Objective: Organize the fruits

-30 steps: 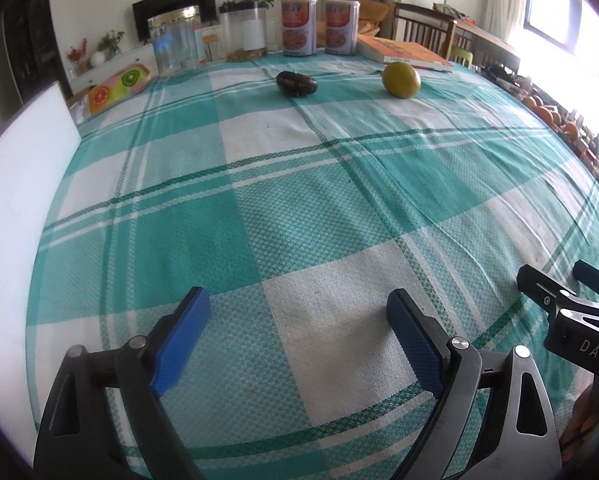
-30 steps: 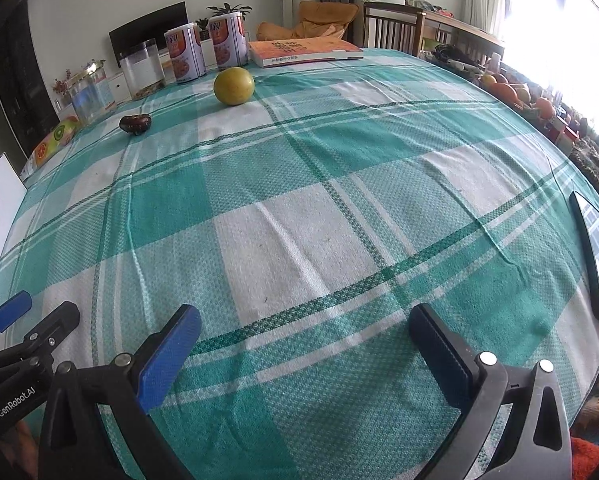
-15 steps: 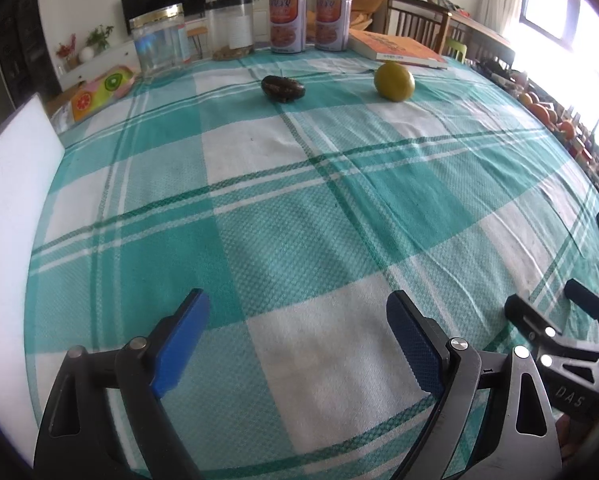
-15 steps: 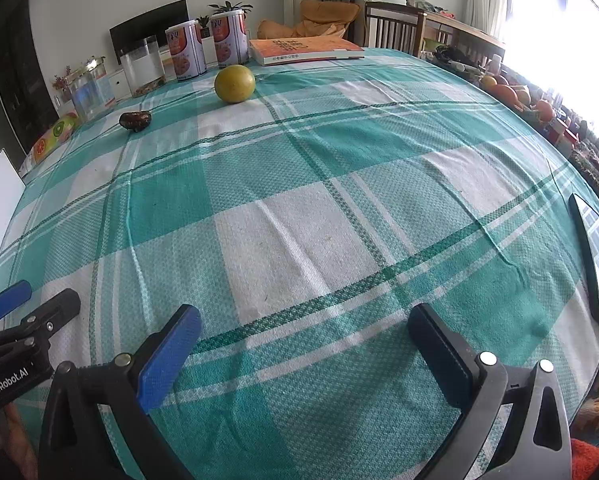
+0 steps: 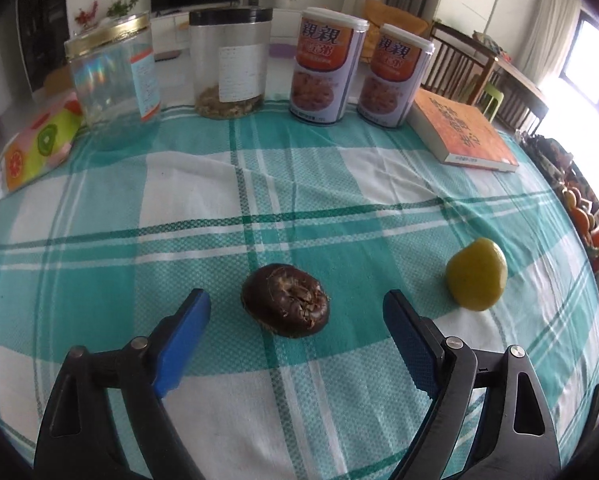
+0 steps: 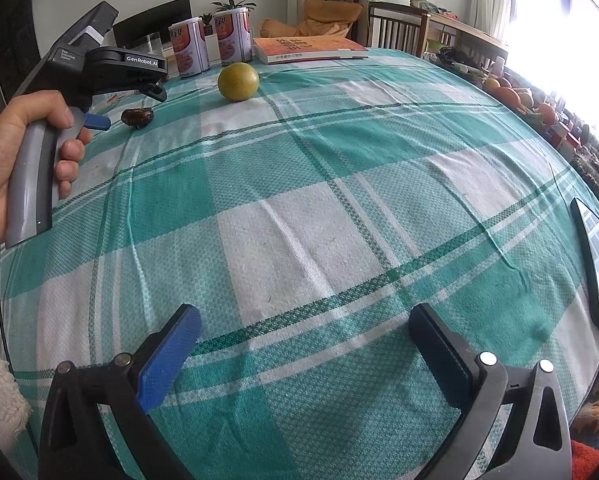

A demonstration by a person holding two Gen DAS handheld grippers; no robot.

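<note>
A dark brown wrinkled fruit point(image 5: 286, 300) lies on the green checked tablecloth point(image 5: 339, 208), just ahead of my left gripper point(image 5: 295, 306) and between its two fingers. The jaws are closing; the blue pads point(image 5: 183, 332) stand clear of the fruit on both sides. A yellow-green round fruit point(image 5: 476, 274) rests to the right of it. In the right wrist view the same dark fruit point(image 6: 138, 117) and round fruit point(image 6: 238, 81) lie far off, with the left gripper held by a hand point(image 6: 23, 160) beside the dark one. My right gripper point(image 6: 305, 334) hovers open over bare cloth.
Two glass jars point(image 5: 113, 80), two printed cans point(image 5: 327, 64) and an orange book point(image 5: 461, 132) line the table's far edge. A fruit-print box point(image 5: 35, 148) lies at the far left. More oranges point(image 6: 507, 94) sit beyond the right edge. A dark tablet point(image 6: 595, 256) lies at the right.
My left gripper has travelled across the table to the dark fruit, which now sits between its fingers, and the fingers stand closer together. The right gripper has not moved.
</note>
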